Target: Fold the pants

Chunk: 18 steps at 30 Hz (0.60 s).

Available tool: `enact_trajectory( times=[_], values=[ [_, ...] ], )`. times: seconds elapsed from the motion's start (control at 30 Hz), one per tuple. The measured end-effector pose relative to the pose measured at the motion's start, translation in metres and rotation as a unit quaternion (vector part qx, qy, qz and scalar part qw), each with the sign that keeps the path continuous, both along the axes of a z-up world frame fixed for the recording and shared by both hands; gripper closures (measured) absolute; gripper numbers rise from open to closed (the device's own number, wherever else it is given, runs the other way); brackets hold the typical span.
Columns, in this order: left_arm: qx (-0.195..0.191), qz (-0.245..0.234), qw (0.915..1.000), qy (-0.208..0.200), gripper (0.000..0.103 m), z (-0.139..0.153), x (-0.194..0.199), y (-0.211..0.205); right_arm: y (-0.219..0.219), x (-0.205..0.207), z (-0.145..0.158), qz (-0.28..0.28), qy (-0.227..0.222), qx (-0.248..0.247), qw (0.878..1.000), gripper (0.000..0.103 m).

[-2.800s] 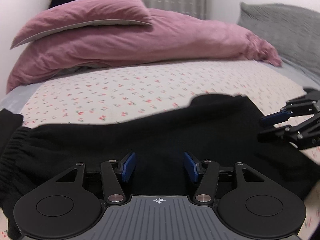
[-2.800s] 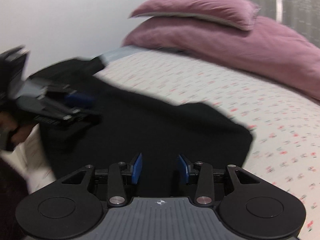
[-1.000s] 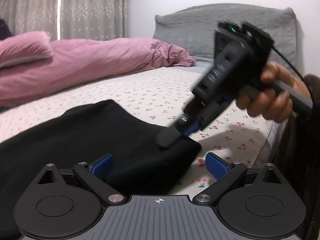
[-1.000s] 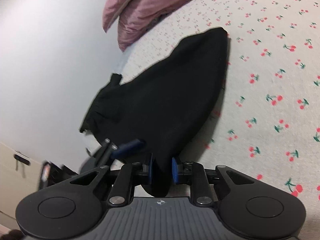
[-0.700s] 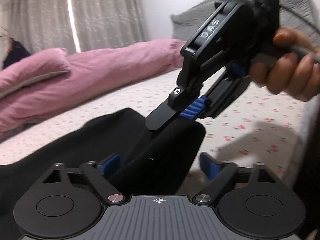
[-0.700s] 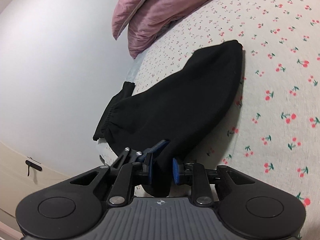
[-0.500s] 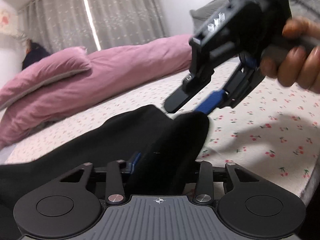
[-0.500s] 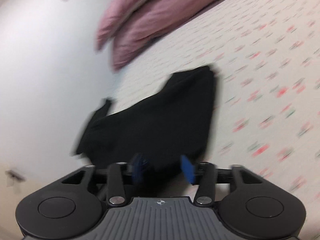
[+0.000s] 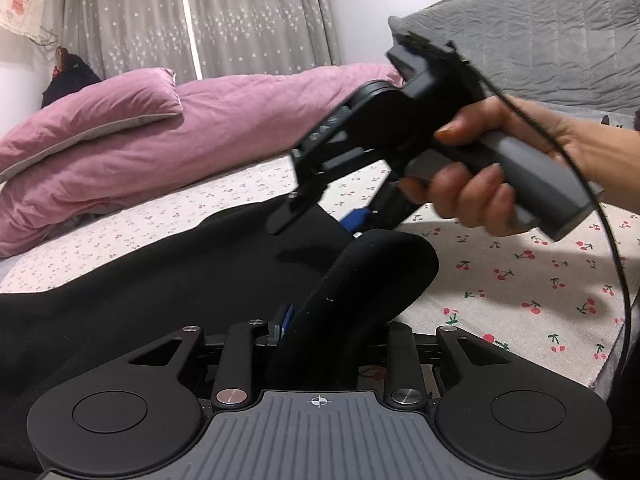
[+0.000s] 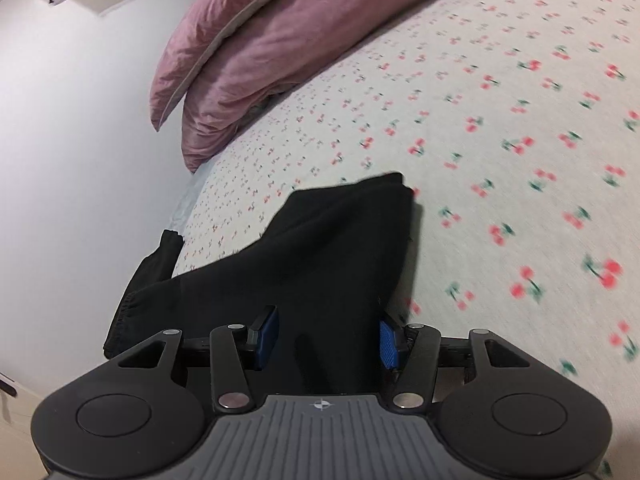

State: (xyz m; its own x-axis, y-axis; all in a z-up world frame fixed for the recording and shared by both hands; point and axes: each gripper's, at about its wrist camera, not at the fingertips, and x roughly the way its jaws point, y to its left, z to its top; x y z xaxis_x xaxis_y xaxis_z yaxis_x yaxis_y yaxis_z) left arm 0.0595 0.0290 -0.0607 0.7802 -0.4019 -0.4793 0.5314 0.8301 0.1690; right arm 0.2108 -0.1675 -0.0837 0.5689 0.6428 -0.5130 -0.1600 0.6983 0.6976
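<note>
On the left of the bed lie a pink pillow and a pink duvet; across the cherry-print sheet spread the black pants, their elastic cuff hanging off the mattress edge; the left gripper is closing, clenched on a raised fold of the pants; further right, the right gripper, held in a hand, is closing slightly yet grasps nothing, its 2 pads clear of the cloth lying between them; the fabric looks soft, thick and limp, so I judge it best taken by hem corners or a doubled edge.
</note>
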Motion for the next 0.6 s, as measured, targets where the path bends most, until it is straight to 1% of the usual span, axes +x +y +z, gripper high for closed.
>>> enact_trajectory(
  times=[0.03,0.1,0.13,0.17,0.2,0.23,0.3,0.37,0.4,0.47,0.6],
  values=[
    [-0.002,0.003,1.0000,0.000,0.077,-0.001,0.000,0.000,0.002,0.003,0.000,-0.006,-0.004,-0.001,1.000,0.055],
    [-0.004,0.006,1.0000,-0.001,0.080,-0.001,-0.001,0.000,0.000,0.006,-0.004,-0.024,-0.004,-0.003,1.000,0.081],
    [-0.005,0.007,1.0000,-0.001,0.083,0.000,-0.002,0.000,-0.003,0.007,-0.006,-0.032,0.003,0.009,0.999,0.082],
    [-0.006,0.010,0.9999,-0.002,0.089,0.000,-0.001,0.000,-0.005,0.006,-0.005,-0.039,0.012,0.018,0.999,0.086],
    [-0.008,0.014,0.9999,0.000,0.092,0.002,0.000,0.000,-0.006,0.006,-0.002,-0.042,0.018,0.015,0.999,0.089],
    [-0.007,0.017,0.9998,0.004,0.093,0.004,0.000,-0.001,-0.009,0.005,0.002,-0.044,0.021,0.015,0.999,0.090],
    [-0.009,0.018,0.9996,0.020,0.094,0.011,0.000,-0.003,-0.021,0.001,0.009,-0.049,0.024,0.040,0.998,0.094],
    [-0.034,0.029,0.9985,0.032,0.094,0.023,0.000,-0.003,-0.033,-0.005,0.015,-0.057,0.024,0.071,0.996,0.094],
    [-0.047,0.033,0.9977,0.034,0.095,0.029,-0.001,-0.004,-0.039,-0.009,0.020,-0.060,0.019,0.078,0.995,0.094],
    [-0.069,0.038,0.9964,0.032,0.095,0.039,-0.007,-0.010,-0.049,-0.017,0.028,-0.063,0.009,0.080,0.995,0.094],
    [-0.082,0.029,0.9958,0.028,0.095,0.047,-0.018,-0.031,-0.077,-0.036,0.034,-0.083,0.011,0.090,0.992,0.094]
  ],
)
